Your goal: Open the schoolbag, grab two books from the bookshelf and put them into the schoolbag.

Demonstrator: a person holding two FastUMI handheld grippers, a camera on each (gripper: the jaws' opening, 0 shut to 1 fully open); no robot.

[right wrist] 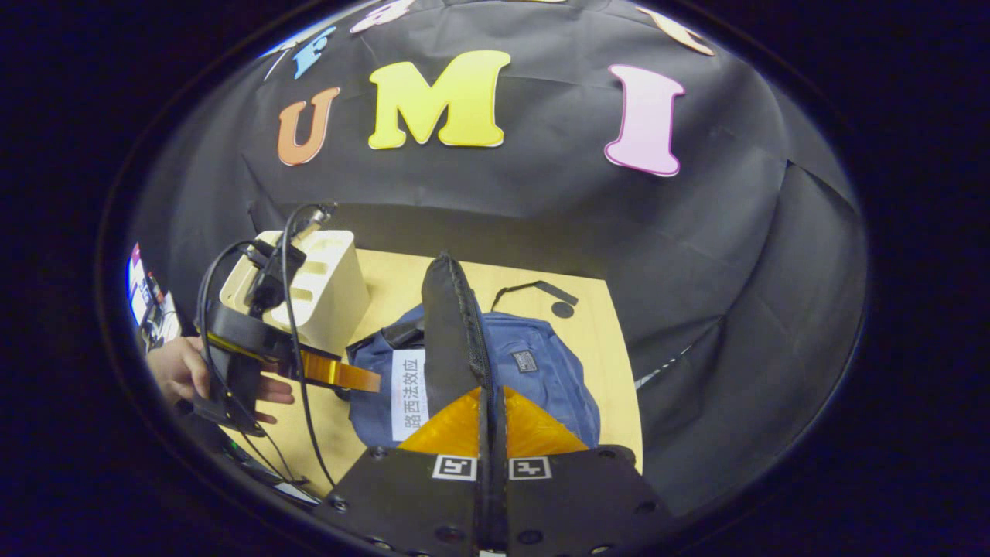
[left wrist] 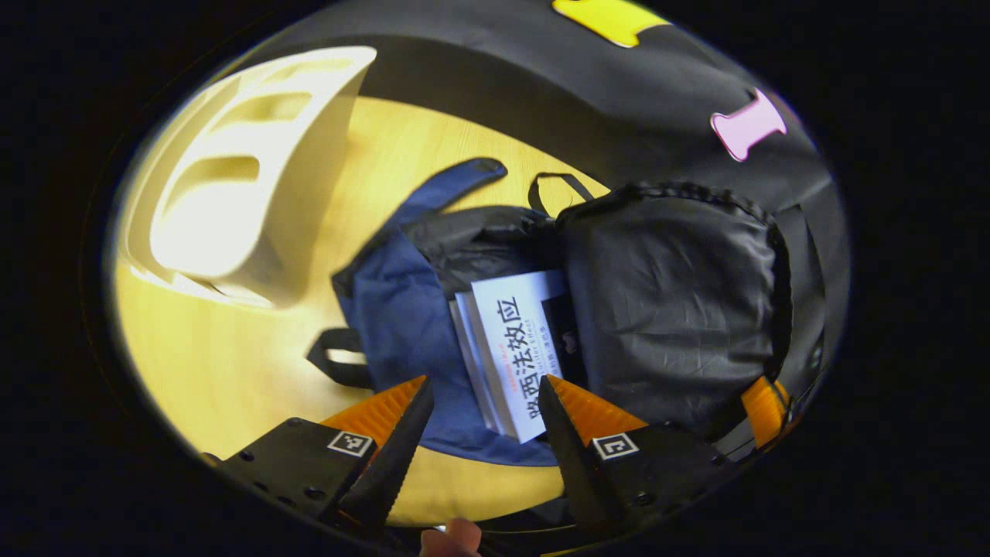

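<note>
right gripper: fingers are pressing together on the black flap of the schoolbag, holding it upright so the mouth is gaping. the flap is rising toward 12 o'clock from the fingertips.

left gripper: jaws are standing wide, gripping nothing, hovering just over the near end of the books. in the right gripper view it is sitting at 9 o'clock with a hand holding it, its orange finger pointing at the bag.

books: two white volumes, stacked, are lying partly inside the blue schoolbag, far ends under the black lining, near ends sticking out toward the left gripper. top cover is carrying printed characters.

bookshelf: pale slotted rack at 10 o'clock on the wooden table, slots looking vacant from here.

progress, judged: bag is open, both books are fetched and mostly in. what seems left: nudging them fully inside, then releasing the flap.
</note>
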